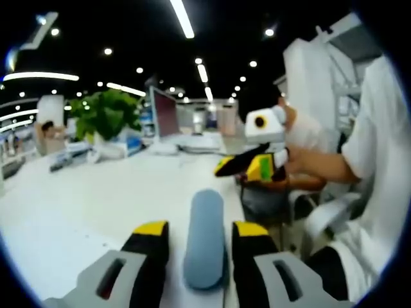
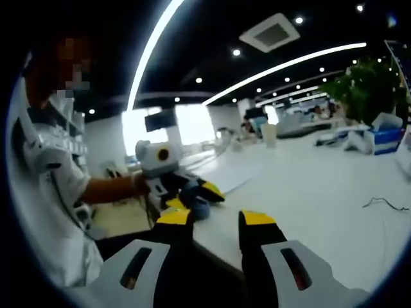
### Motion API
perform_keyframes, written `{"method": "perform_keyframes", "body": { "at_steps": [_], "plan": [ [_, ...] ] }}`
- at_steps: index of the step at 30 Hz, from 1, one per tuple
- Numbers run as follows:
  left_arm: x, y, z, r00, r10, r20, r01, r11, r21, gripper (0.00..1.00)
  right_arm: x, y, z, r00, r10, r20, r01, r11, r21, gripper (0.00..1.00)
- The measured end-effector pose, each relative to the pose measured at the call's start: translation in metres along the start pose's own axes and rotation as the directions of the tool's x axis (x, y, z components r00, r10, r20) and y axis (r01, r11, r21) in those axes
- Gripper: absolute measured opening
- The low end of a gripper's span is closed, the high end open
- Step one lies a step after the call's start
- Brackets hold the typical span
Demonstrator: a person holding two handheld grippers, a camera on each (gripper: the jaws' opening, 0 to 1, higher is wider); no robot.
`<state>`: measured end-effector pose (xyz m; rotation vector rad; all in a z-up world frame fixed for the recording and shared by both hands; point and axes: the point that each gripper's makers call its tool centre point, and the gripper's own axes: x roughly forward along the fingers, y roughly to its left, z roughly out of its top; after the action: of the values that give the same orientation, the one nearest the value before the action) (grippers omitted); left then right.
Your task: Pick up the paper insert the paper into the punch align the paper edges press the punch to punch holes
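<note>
Two sets of tongs, both apart. Left gripper [image 1: 200, 230]: jaws stand either side of a blue-grey rounded bar, prob. the punch [image 1: 205, 256] lever, w/ a thin gap each side; can't tell if either jaw touches it. Right gripper [image 2: 215, 218]: jaws wide, nothing btwn them, hanging over the near edge of the white table [image 2: 334, 192].

Paper [image 2: 231, 174]: looks like a pale sheet lying flat on the table beyond the left gripper, apart from the punch.

Handling, my guess: the sheet is light, floppy and thin, and flat on a smooth top, so hard to pinch. Take it at an edge or corner. The punch is rigid and heavier; its lever looks smooth, so press from above.

Hard to see: the sheet is white on white, its edges are vague, and the punch's slot and base are hidden.
</note>
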<state>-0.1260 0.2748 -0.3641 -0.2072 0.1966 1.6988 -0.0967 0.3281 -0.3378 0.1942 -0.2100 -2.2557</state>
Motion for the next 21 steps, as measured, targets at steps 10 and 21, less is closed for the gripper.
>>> {"method": "perform_keyframes", "body": {
  "at_steps": [10,21],
  "plan": [
    [0.0014,-0.0004,-0.0033,1.000,-0.001,-0.012,0.001,1.000,0.025,0.34,0.0064,-0.0003,-0.0001,1.000,-0.003,0.007,0.003,1.000,0.009,0.31],
    [0.0018,0.0020,-0.0038,1.000,0.009,-0.012,-0.009,1.000,0.029,0.32,0.0068,0.0009,0.0051,1.000,-0.011,0.021,0.011,1.000,0.010,0.30]
  ]
}}
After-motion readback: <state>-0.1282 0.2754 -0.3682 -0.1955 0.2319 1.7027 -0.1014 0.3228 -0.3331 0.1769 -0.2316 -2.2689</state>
